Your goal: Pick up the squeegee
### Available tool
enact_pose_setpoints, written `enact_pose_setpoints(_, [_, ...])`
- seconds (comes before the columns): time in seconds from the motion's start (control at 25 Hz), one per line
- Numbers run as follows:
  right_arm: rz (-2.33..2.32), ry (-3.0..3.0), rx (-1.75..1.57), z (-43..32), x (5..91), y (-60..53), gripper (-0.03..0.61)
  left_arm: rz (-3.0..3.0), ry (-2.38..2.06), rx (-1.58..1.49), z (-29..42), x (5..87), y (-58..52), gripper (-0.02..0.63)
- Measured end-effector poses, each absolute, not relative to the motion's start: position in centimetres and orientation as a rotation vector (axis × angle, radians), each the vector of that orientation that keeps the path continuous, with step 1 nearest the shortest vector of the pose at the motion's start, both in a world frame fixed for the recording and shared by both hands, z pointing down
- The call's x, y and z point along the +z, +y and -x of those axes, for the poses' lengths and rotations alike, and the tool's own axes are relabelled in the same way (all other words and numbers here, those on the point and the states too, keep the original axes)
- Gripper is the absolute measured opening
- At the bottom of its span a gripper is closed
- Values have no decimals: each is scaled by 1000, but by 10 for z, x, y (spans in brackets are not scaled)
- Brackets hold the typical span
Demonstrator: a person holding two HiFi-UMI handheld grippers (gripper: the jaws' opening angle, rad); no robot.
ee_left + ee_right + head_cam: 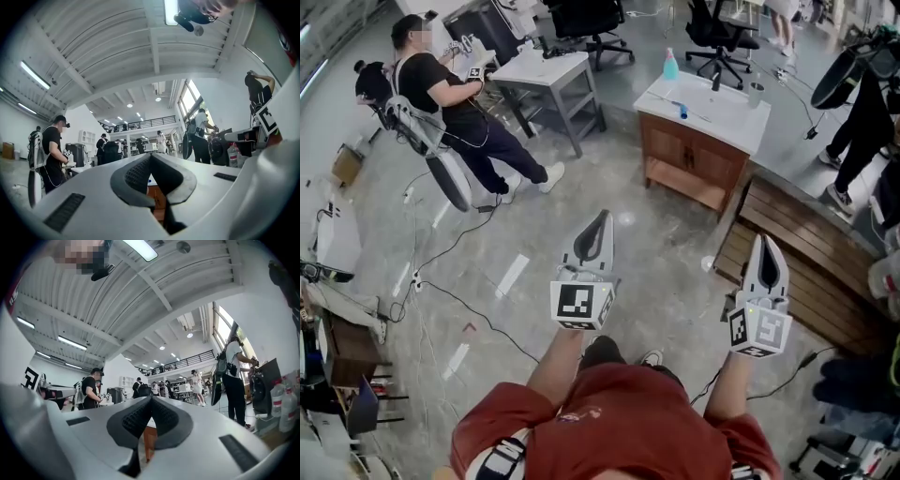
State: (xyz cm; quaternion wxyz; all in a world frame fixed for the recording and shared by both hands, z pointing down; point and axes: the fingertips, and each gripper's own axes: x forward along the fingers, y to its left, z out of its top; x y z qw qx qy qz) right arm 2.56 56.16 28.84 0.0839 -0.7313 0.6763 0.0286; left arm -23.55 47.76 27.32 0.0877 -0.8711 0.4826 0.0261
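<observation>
A wooden cabinet with a white top [727, 117] stands ahead of me across the concrete floor. On that top lie a thin tool with a blue handle [682, 110], which may be the squeegee, and a blue bottle [670, 66]. My left gripper [598, 218] and right gripper [766, 243] are both held in the air well short of the cabinet, pointing toward it. The left gripper [151, 155] has its jaws shut with nothing between them. So has the right gripper [151, 399]. Brown cabinet wood shows through the slit below each pair of tips.
A low wooden platform [806, 253] lies to the right of the cabinet. A seated person [455, 94] works at a grey table [546, 70] at the back left. Cables [464, 309] trail over the floor. Office chairs [722, 33] stand behind the cabinet and other people stand at the right.
</observation>
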Motion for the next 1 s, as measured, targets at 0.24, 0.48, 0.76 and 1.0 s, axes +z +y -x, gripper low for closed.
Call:
enact_pose_setpoints(0.24, [2170,2053,78,-39,297,564,8,2608,1466,71,219,283,483,18])
enact_pose_setpoints(0.48, [2164,2058,58,-48,303,545,7,2603,1466,53,209,288,468,17])
enact_pose_setpoints(0.76, [2177,2083,74,-41,310,505,8,2614,1441,83,207,294,426,17])
enact_pose_setpoints(1.0, [2264,1930,137,-55,297,448,7,2610,1440,86,211,296,356,17])
